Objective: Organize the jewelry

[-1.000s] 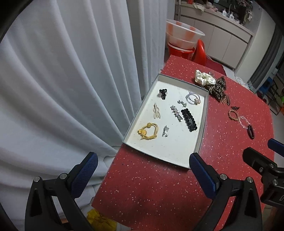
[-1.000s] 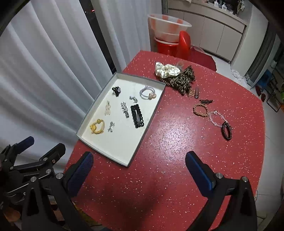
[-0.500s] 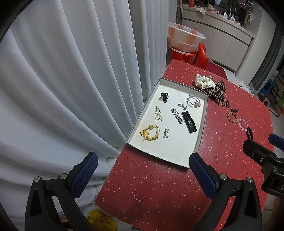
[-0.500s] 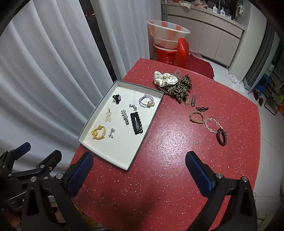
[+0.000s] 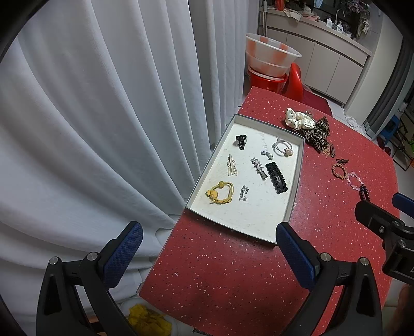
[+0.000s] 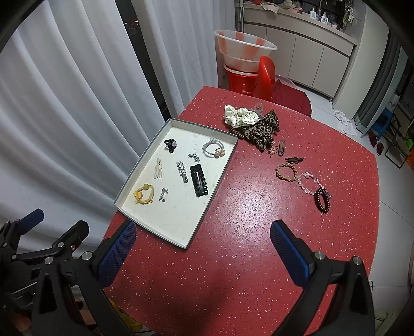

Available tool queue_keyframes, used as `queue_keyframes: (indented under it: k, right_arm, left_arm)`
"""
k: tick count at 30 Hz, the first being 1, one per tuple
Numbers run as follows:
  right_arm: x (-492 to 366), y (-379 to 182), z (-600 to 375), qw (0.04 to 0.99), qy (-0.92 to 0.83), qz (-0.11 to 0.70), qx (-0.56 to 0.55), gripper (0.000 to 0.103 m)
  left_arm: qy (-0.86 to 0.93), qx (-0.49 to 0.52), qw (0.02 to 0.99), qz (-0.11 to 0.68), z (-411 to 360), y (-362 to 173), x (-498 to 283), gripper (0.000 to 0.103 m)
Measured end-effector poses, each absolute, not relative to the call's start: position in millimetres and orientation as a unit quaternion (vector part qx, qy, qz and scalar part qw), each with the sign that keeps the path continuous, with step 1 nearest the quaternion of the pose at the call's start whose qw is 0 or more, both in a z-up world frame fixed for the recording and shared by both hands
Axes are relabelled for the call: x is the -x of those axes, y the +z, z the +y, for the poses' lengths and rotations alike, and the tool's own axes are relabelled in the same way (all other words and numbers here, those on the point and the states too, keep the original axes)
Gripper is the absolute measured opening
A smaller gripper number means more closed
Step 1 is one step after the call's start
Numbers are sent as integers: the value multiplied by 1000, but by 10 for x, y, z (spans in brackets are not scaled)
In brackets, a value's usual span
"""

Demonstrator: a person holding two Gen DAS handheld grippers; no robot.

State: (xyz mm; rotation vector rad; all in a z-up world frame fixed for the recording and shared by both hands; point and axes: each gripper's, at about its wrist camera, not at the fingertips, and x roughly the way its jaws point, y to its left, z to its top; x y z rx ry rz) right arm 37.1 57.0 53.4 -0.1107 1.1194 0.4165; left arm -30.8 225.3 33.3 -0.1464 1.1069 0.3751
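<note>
Hovering wide open and empty, both tools, left tool [image 5: 207, 248] and right tool [image 6: 203, 245], sit near the jewelry tray [image 6: 157, 227].

To my left hang white curtains [image 6: 77, 108], with a dark gap of window [image 6: 139, 59] between two of them, and beyond the far end of the red table [image 6: 233, 258] a clear basin [image 6: 243, 51] sits stacked on a red bucket [image 6: 240, 80], just beside a red chair [image 6: 266, 75]. Farther back I see beige cabinets [image 6: 308, 62] under a counter with a few bottles [image 6: 319, 15] (too small to read). Something yellow [image 5: 147, 320] lies on the floor below the table's near edge.
</note>
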Motion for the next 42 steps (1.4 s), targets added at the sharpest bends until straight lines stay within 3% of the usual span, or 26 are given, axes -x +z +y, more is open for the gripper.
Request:
queue_keyframes:
  k: [42]
  right_arm:
    - [-355,553,554,827,193,526,49,103]
  left_arm:
    - [179,68,831,522,2268,346,321,103]
